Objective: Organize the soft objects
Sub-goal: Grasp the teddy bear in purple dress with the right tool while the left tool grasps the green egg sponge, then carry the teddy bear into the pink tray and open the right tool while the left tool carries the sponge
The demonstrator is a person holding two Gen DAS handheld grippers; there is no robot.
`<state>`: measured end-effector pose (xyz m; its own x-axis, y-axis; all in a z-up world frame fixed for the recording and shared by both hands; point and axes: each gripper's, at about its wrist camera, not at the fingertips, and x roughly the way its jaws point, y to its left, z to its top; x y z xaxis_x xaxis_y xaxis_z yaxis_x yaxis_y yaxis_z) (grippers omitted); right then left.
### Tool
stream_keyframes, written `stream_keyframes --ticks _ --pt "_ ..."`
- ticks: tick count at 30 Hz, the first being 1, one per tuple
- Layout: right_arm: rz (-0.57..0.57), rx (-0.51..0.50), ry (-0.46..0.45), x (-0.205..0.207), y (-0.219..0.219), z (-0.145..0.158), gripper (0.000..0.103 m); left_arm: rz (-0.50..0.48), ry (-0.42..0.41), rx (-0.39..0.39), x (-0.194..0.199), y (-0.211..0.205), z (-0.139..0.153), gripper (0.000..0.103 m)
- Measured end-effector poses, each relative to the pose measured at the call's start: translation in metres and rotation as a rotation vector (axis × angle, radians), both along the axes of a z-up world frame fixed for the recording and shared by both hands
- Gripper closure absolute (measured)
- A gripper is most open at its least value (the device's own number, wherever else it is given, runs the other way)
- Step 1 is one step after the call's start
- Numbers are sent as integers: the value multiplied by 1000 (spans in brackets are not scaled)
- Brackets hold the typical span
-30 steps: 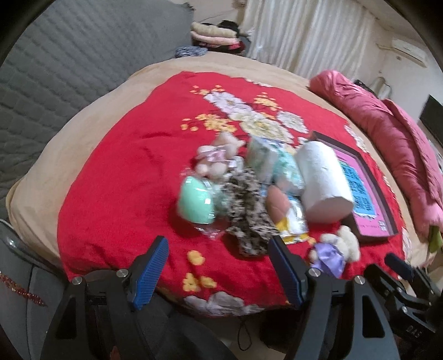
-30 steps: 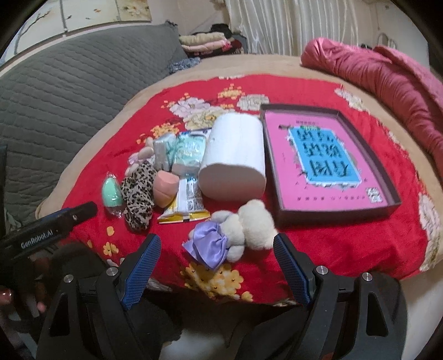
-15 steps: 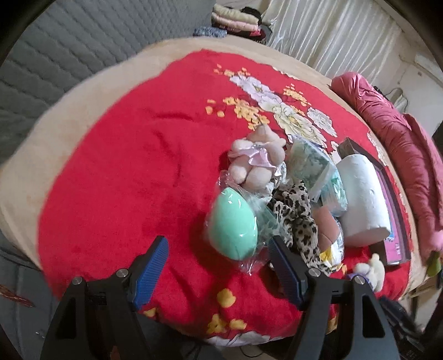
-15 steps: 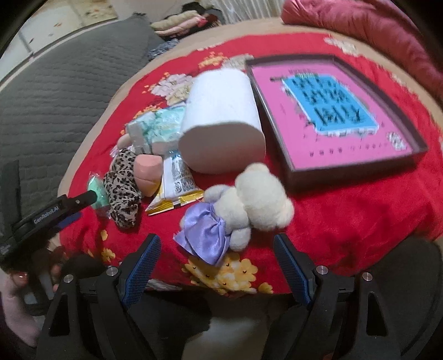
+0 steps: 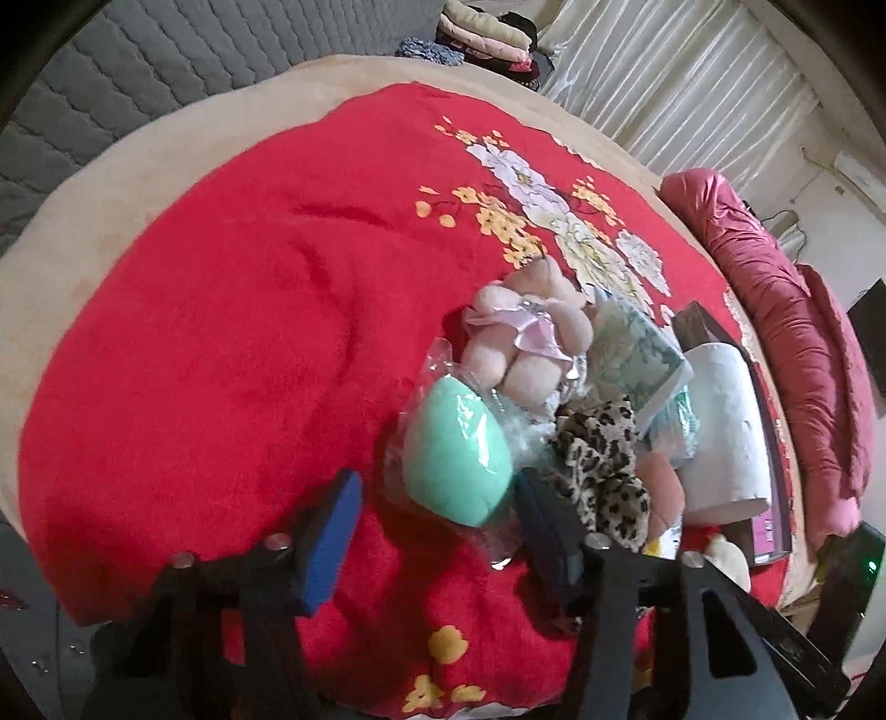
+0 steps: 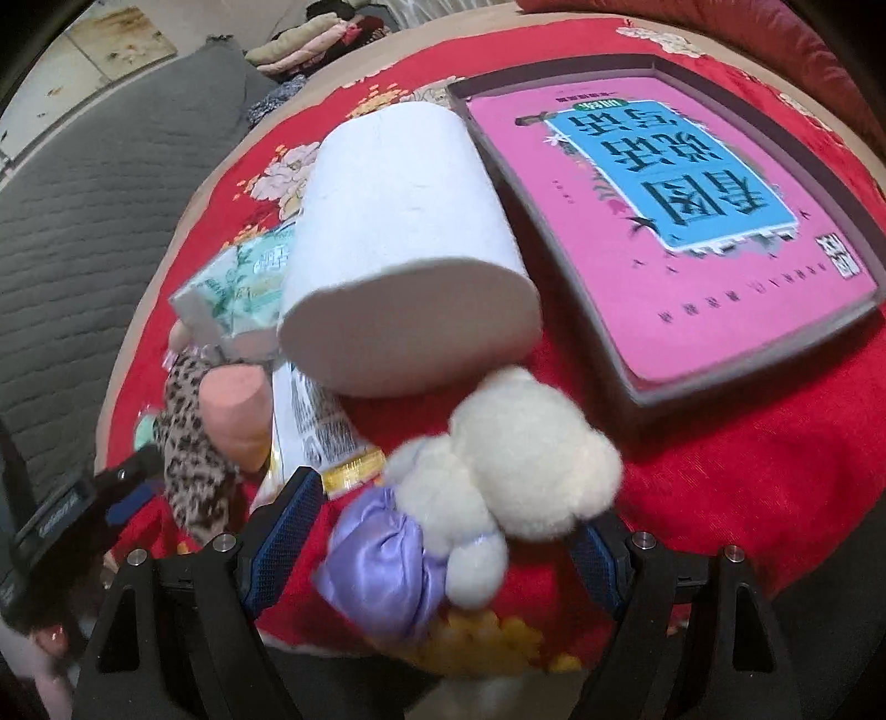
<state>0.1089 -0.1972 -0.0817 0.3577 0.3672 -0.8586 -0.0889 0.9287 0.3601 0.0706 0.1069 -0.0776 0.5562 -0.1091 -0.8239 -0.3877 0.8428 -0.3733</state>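
left gripper (image 5: 437, 509): jaws have just been closing in around the mint green sponge egg (image 5: 457, 451) in its clear wrapper, but there's a gap on the left side and I can't tell if the right pad touches, so not pinching it

right gripper (image 6: 443, 545): jaws wide apart, straddling the cream plush bear (image 6: 520, 459) with the lilac satin bow (image 6: 382, 570); pads sit off to both sides of it, no squeeze

green egg: near-left end of the pile on the red floral blanket (image 5: 221, 332), just beside the leopard print cloth (image 5: 601, 471) on its right

pink plush bear (image 5: 526, 343): just behind the green egg, further from the camera

tissue packs (image 5: 637, 354): to the right of the pink bear, leaning against the white paper roll (image 6: 398, 243)

peach sponge (image 6: 235, 410): tucked between the leopard cloth and a yellow-edged snack packet (image 6: 315, 426)

paper roll: lying on its side, flat end facing the near edge, cream bear right in front of it

tray (image 6: 642, 387): dark frame to the right of the roll, pink book (image 6: 664, 194) with a blue label lying flat inside

background: grey quilted cover (image 5: 111, 83) to the left, folded clothes (image 5: 482, 39) at the far end, pink duvet (image 5: 792, 332) bunched along the right
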Motion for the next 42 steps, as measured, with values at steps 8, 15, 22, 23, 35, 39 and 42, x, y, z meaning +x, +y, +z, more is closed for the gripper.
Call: stream_keyframes --ticks 8,15,22,23,35,39,42 --pt "66 -15 -85 7 1 3 53 -19 -18 16 1 -3 0 59" --pt "122 -38 -196 -7 -4 29 54 -43 -19 104 -2 -16 12 60" --pt "154 -38 -348 -24 -13 72 54 -57 -36 159 -12 -27 32 63" --pt "154 -34 -352 -23 -13 74 54 -60 -38 168 -13 -29 35 63" --pt "106 -8 -386 -20 -34 87 54 -82 -101 256 -20 -49 75 64" --pt "98 -14 -418 -22 -40 94 54 -94 -119 269 -20 -57 85 64" --pt "92 -14 -437 -23 -45 99 54 -107 -132 278 -18 -65 92 64"
